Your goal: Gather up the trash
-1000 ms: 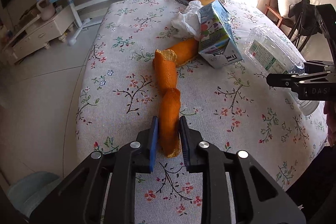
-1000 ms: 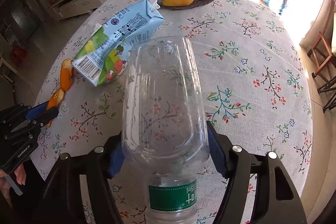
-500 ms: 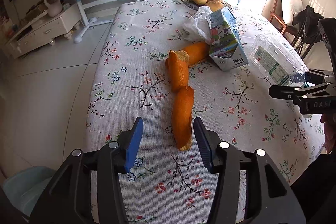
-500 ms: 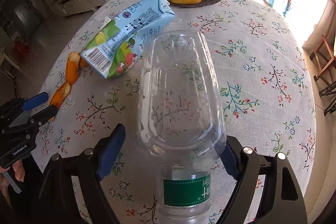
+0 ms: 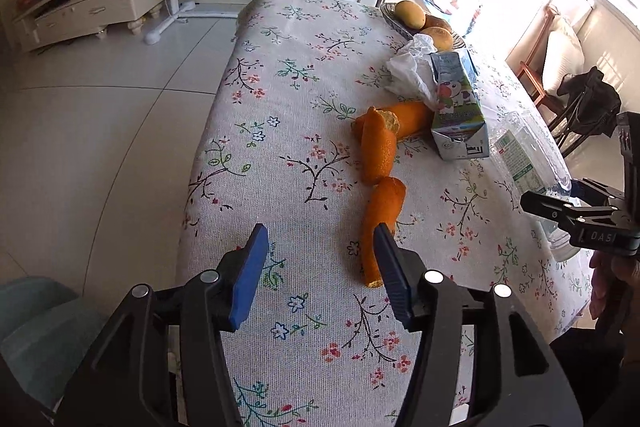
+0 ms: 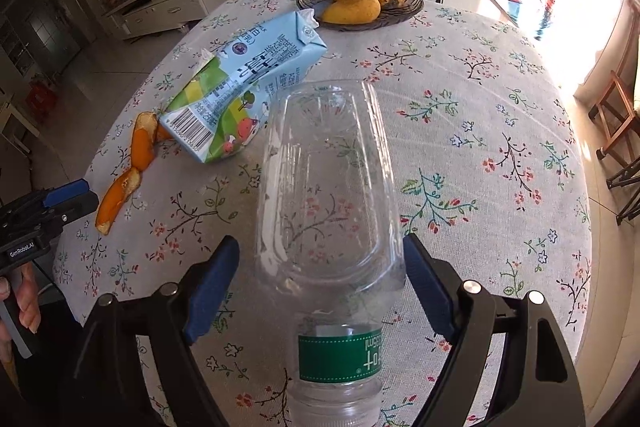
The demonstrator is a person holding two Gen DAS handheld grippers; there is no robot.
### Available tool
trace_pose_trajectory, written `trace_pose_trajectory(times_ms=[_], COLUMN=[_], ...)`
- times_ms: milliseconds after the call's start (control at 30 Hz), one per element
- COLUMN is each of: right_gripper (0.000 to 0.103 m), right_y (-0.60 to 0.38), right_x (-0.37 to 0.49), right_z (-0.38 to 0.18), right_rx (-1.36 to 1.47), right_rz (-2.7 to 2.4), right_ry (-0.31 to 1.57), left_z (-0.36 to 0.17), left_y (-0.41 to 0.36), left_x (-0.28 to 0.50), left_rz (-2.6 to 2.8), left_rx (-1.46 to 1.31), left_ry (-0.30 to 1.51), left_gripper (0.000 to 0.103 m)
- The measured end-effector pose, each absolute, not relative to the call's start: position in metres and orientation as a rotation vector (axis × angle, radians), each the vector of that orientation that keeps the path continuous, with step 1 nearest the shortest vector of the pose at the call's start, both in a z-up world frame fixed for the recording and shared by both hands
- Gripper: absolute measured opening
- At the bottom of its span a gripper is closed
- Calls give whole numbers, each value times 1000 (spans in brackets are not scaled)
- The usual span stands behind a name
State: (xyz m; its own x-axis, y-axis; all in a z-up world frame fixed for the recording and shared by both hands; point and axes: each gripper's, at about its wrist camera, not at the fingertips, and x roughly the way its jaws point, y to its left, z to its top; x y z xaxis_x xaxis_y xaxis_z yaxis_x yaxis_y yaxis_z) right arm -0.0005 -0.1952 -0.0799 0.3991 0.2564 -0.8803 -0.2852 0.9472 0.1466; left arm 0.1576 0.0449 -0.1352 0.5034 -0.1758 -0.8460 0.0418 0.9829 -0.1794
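Note:
A long orange peel (image 5: 378, 187) lies on the flowered tablecloth (image 5: 288, 115); it also shows in the right wrist view (image 6: 128, 175). My left gripper (image 5: 320, 275) is open, its right finger just beside the peel's near end. An empty clear plastic bottle (image 6: 328, 195) with a green label lies between the pads of my right gripper (image 6: 320, 287), which is open and apart from it. A milk carton (image 6: 244, 91) lies beyond the peel, with a crumpled white tissue (image 5: 412, 67) behind it.
A plate of mangoes (image 6: 360, 3) stands at the table's far end. The table's left edge drops to a tiled floor (image 5: 100, 115). A wooden chair (image 6: 616, 115) stands to the right. A pale bin (image 5: 36, 319) sits at the lower left.
My left gripper has opened, let go of the peel and pulled back to the left. My right gripper has opened off the bottle, which now lies loose between its pads.

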Motion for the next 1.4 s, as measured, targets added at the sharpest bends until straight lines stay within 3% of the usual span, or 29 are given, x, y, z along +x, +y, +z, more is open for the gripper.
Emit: trace_pose_trajectory(times_ms=[267, 367, 433, 467, 500, 533, 700, 1067, 1400], right_gripper=[80, 73, 62, 58, 58, 58, 58, 58, 58], right_y=[-201, -203, -205, -204, -202, -200, -196, -221, -198], right_x=[-1, -1, -1, -1, -2, -3, -6, -19, -67], right_z=[-80, -80, -82, -83, -84, -84, -81, -57, -37], right_rx=[-37, -33, -32, -34, -48, -66, -65, 266, 282], right_rz=[349, 345, 343, 346, 343, 338, 314, 347, 422], right_ry=[1110, 1110, 1115, 1119, 1119, 1113, 1084, 978, 871], left_z=[-139, -146, -145, -144, -143, -142, -131, -97, -84], left_y=[8, -5, -8, -9, -9, -11, -9, 17, 31], left_x=[158, 159, 157, 156, 156, 155, 144, 120, 104], left_rz=[-168, -150, -137, -143, -153, -162, -180, -206, -204], left_rx=[0, 84, 114, 116, 117, 120, 117, 7, -35], left_ry=[1023, 1021, 1007, 1007, 1009, 1010, 970, 845, 801], left_gripper=[57, 56, 45, 34, 21, 17, 15, 15, 15])
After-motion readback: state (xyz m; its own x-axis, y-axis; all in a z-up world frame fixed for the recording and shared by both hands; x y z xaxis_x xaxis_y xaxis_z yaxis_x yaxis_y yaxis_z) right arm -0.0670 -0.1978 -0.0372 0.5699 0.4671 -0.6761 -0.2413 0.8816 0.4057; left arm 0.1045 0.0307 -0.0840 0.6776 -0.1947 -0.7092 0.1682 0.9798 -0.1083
